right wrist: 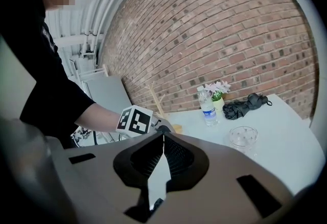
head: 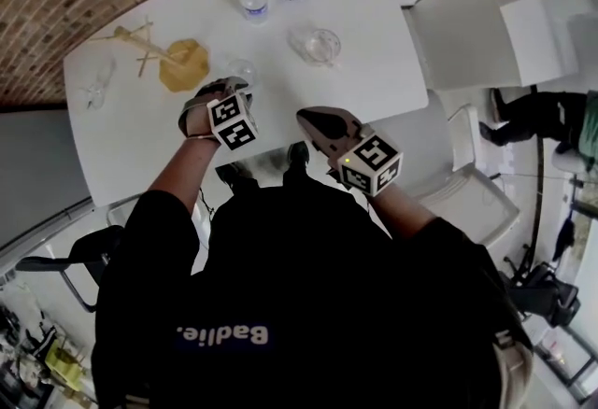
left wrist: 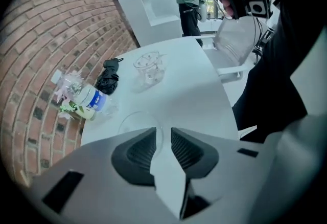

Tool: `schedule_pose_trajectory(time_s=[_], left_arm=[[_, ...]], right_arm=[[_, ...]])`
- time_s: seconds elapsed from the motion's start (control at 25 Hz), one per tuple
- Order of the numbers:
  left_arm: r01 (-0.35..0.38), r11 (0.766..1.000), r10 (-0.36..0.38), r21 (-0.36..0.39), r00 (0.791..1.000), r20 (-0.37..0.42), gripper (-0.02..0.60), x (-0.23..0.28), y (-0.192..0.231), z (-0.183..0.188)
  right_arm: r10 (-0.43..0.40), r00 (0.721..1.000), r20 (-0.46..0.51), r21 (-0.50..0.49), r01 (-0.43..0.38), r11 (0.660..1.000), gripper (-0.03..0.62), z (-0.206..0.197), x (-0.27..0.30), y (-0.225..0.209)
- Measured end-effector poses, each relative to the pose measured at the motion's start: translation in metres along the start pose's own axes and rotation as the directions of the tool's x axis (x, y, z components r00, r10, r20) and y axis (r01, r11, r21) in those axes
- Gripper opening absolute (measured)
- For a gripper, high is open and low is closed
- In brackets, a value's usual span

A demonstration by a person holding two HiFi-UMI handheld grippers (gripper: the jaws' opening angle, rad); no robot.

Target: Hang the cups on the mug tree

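We hold the left gripper [left wrist: 163,133] with jaws parted astride the small clear glass cup's [left wrist: 137,121] rim, unclamped; the pale wooden mug tree [head: 149,48] stands ahead-left, nearer this hand; the right gripper [right wrist: 163,138] is closed, empty.

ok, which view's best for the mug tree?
Head view: the mug tree shows whole from above, base and pegs. The right gripper view shows it small, with its lower part hidden. The left gripper view misses it.
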State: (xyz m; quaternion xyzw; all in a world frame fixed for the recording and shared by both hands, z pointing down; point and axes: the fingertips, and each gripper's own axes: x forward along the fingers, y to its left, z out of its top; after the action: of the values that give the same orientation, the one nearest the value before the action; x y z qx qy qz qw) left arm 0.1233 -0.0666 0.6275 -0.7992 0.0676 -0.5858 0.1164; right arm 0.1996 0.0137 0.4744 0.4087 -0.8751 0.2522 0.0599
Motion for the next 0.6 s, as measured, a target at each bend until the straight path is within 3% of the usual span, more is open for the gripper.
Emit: schedule_pose_trajectory(time_s=[0.36,0.6], left_arm=[[0.072,0.993,-0.058,0.095,0.988,-0.142,0.094,0.029,-0.005,-0.013],[0.089,0.983,-0.055,0.163,0.978,-0.203,0.078,0.039,-0.003,-0.014]], right_arm=[[-0.034,0.999,-0.013,0.01,0.034,0.999,0.031,-0.005,0.004,0.005],[-0.054,0.998,-0.019,0.027,0.055,0.998,0.031,-0.006,0.001,-0.002]])
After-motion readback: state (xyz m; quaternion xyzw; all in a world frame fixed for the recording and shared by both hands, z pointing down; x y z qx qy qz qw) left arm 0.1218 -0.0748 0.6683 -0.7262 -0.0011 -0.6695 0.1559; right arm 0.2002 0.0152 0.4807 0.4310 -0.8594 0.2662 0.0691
